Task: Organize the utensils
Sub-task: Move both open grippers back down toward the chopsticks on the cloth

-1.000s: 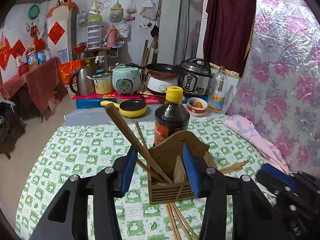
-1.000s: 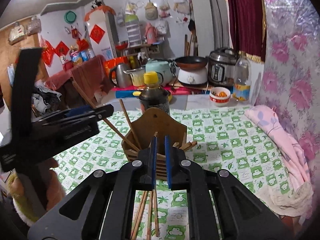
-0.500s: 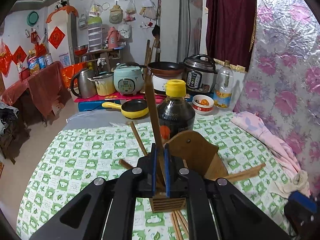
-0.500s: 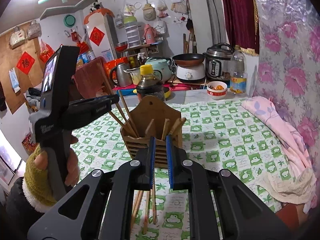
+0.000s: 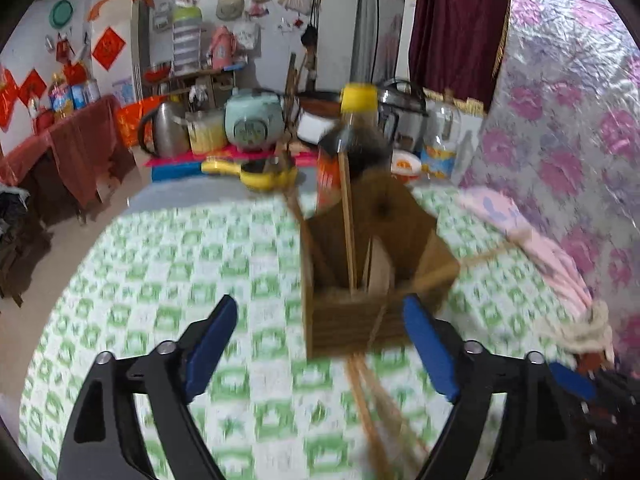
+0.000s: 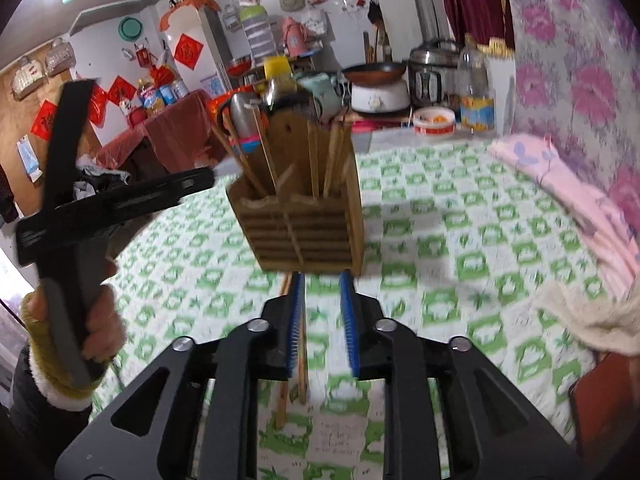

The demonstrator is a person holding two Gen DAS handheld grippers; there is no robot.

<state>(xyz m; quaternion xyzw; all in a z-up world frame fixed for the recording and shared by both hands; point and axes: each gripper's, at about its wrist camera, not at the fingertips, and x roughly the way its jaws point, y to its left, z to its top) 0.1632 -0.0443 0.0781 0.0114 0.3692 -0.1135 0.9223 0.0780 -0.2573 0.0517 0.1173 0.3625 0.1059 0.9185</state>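
Chopsticks (image 5: 347, 216) now loose in holder (image 5: 352, 320); my left gripper (image 5: 320, 344) released, opening wide; right gripper (image 6: 322, 320) opening, nothing gripped.

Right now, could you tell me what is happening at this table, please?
A person is sorting chopsticks into a wooden holder on the green checked tablecloth. Several sticks already stand in it. The left gripper is opening with nothing between its pads, before the holder. The right gripper is opening low over the loose chopsticks lying in front of the holder, and is not yet clamped on them.
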